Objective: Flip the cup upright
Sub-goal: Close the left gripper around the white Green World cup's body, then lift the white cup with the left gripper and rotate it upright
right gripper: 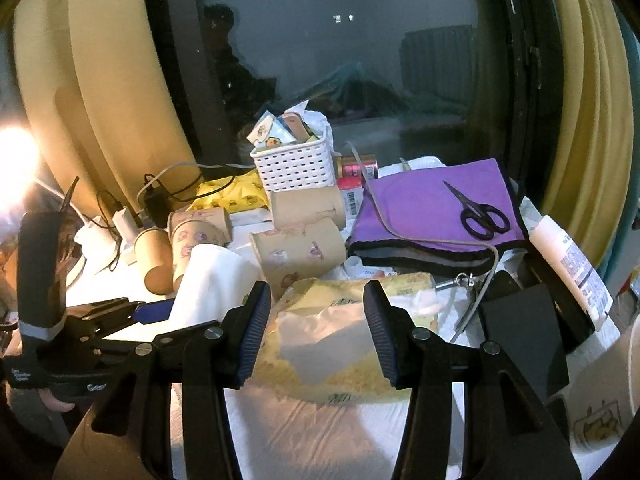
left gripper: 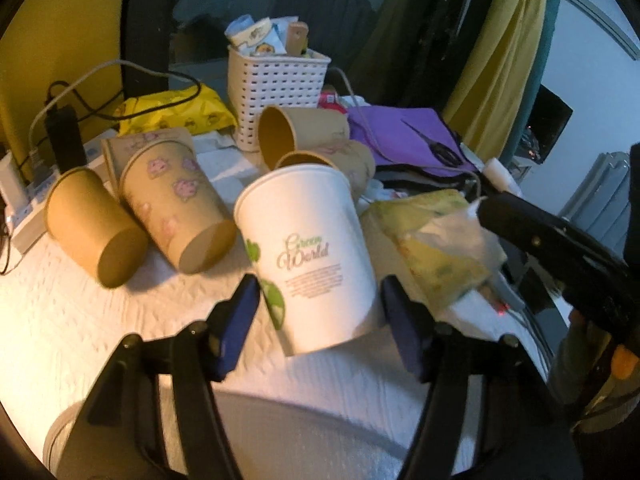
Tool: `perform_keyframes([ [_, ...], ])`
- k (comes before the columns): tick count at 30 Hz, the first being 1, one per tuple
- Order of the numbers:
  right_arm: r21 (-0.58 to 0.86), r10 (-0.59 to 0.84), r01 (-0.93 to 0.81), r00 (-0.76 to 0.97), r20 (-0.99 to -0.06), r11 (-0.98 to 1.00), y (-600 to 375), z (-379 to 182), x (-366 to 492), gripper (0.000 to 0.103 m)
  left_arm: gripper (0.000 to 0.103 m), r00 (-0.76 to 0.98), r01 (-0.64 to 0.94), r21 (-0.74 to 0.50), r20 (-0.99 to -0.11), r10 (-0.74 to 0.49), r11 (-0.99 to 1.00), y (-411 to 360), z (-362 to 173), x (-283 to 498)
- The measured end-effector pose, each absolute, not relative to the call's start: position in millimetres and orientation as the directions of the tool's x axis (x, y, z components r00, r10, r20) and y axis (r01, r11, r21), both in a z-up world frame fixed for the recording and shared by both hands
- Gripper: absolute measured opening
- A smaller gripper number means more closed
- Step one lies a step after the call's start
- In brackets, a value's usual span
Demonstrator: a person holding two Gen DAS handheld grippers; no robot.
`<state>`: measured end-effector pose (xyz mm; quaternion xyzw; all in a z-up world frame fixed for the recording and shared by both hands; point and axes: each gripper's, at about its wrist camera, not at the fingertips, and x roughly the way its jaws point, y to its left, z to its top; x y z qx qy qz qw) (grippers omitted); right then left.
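1. Here, white cup [left gripper: 310,256] stands mouth-up on the table, leaning, between left gripper [left gripper: 320,312] fingers, jaws spread, not touching.
2. Right gripper [right gripper: 316,320] open, empty.
3. Risk: a nudge topples it into brown cups [left gripper: 176,208].

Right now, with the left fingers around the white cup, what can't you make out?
- White cup, left wrist view: its base, tilted away; finger contact unclear.
- Same cup, right wrist view: washed out by glare, print unreadable.
- Brown cup behind it: mostly hidden by the white cup's rim.
- Bottle, right wrist view: label too small.
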<state>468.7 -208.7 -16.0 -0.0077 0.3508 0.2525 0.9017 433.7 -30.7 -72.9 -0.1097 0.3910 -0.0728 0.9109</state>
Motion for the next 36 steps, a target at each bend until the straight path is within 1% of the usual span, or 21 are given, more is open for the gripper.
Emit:
perform_keyframes([
  [11,0.171,0.479,-0.488,0.622,-0.619,0.856,-203,6,421,0.051,0.064,0.749,0.076,-0.181,-0.639,-0.176,0.981,-34,-47,363],
  [14,0.177,0.496,-0.507,0.611,-0.617,0.844,-196,11,403,0.051,0.064,0.755,0.079,-0.179,-0.632,-0.177,0.981,-34,-43,338],
  [16,0.181,0.511,-0.523,0.6,-0.615,0.833,-191,15,390,0.055,0.064,0.761,0.078,-0.177,-0.625,-0.174,0.981,-32,-41,318],
  [17,0.185,0.523,-0.538,0.588,-0.616,0.822,-187,17,382,0.064,0.064,0.763,0.074,-0.176,-0.623,-0.17,0.982,-30,-40,310],
  [18,0.189,0.533,-0.55,0.576,-0.619,0.814,-185,17,376,0.067,0.064,0.768,0.069,-0.175,-0.619,-0.164,0.982,-29,-40,297],
  [26,0.211,0.587,-0.614,0.512,-0.627,0.761,-160,20,323,0.067,0.064,0.784,0.037,-0.176,-0.605,-0.138,0.984,-7,-44,225],
  [30,0.238,0.615,-0.641,0.462,-0.639,0.73,-145,16,298,0.068,0.064,0.785,0.007,-0.204,-0.606,-0.131,0.979,8,-47,190],
  [36,0.278,0.658,-0.692,0.371,-0.655,0.666,-116,11,259,0.068,0.064,0.797,-0.04,-0.205,-0.597,-0.092,0.978,24,-54,152],
])
